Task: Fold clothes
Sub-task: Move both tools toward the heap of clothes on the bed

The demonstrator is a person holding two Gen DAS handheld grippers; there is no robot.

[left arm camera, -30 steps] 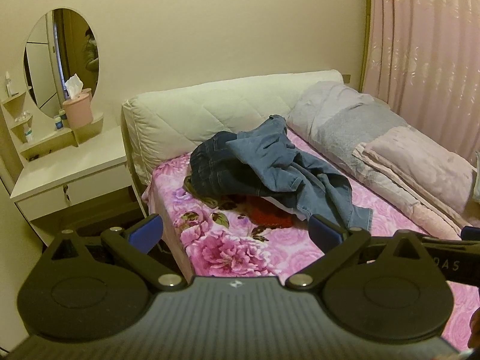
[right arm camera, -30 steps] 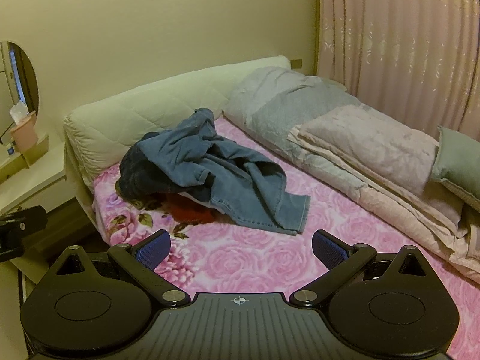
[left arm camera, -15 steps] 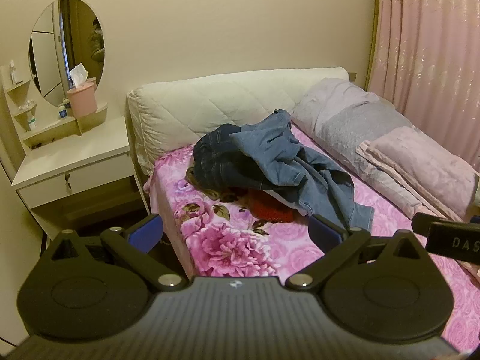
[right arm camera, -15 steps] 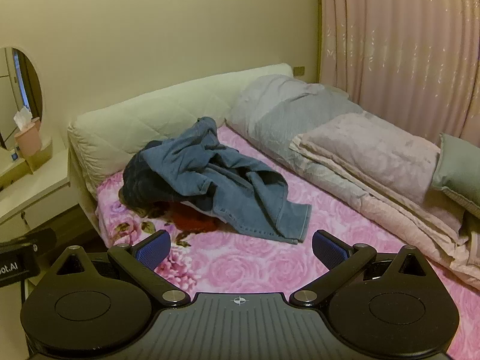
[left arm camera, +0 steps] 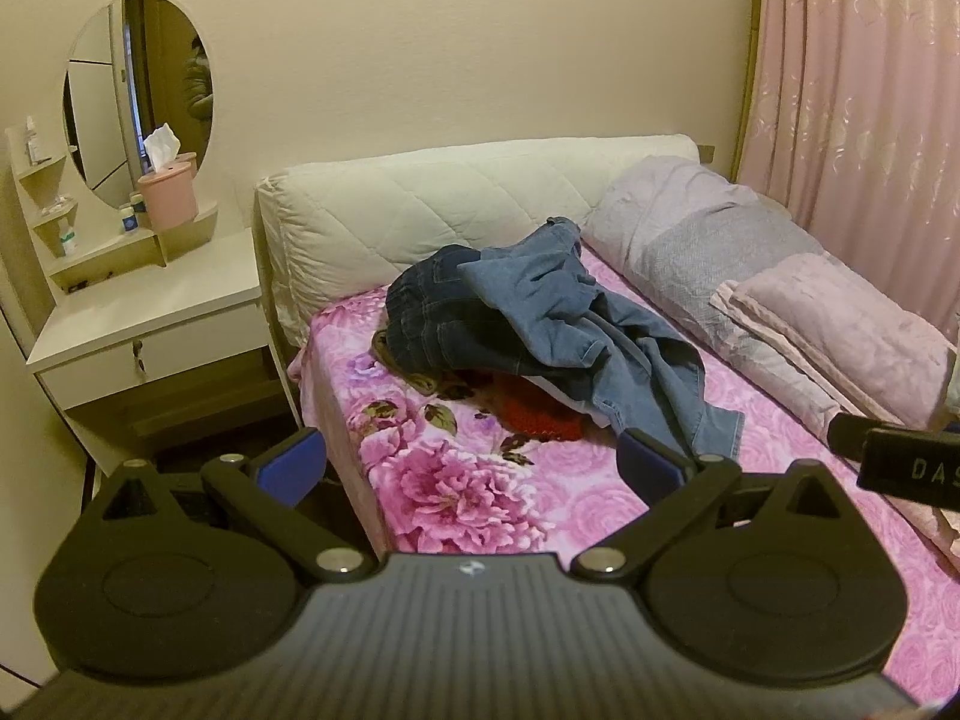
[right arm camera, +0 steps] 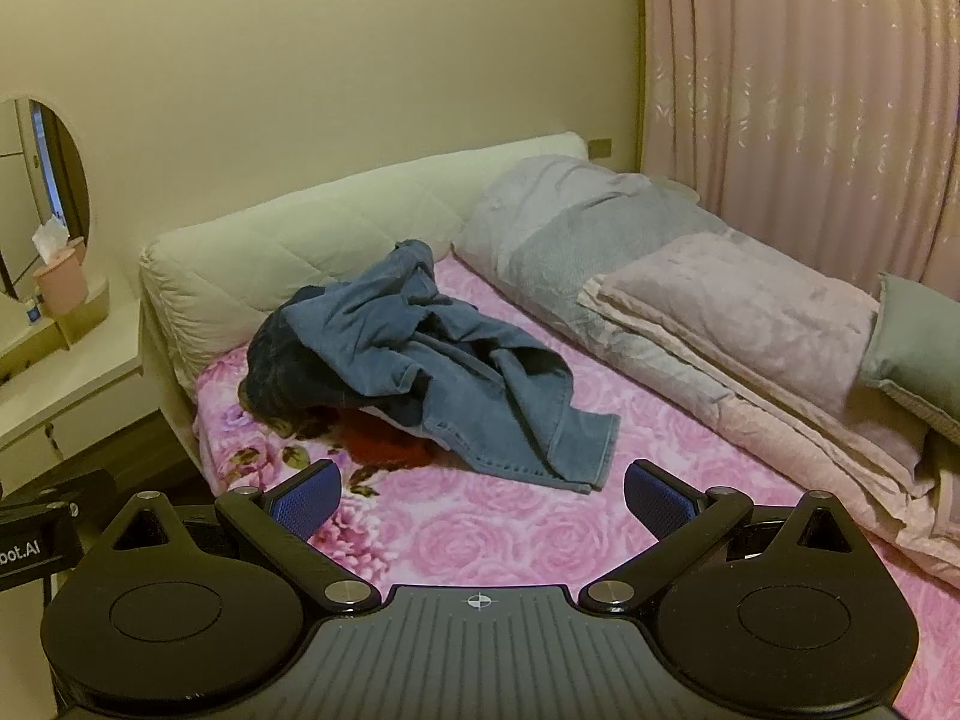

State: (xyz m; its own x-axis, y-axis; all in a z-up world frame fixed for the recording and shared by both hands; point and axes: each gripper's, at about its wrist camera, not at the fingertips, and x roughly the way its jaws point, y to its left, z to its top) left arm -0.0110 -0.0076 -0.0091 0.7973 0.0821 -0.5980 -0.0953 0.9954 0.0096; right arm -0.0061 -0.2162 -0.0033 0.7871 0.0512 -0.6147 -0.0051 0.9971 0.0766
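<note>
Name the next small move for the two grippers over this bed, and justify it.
Probably bring the open right gripper forward to the light jeans' hem: both grippers hang open short of the heap, and that hem lies nearest, free on the bedsheet.

Crumpled blue jeans point(left arm camera: 558, 324) heaped on bed (over red garment point(left arm camera: 540, 417))

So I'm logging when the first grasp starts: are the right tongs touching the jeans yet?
Apart. In the right wrist view the open right tongs hang short of the jeans, with bare pink sheet between them.
</note>
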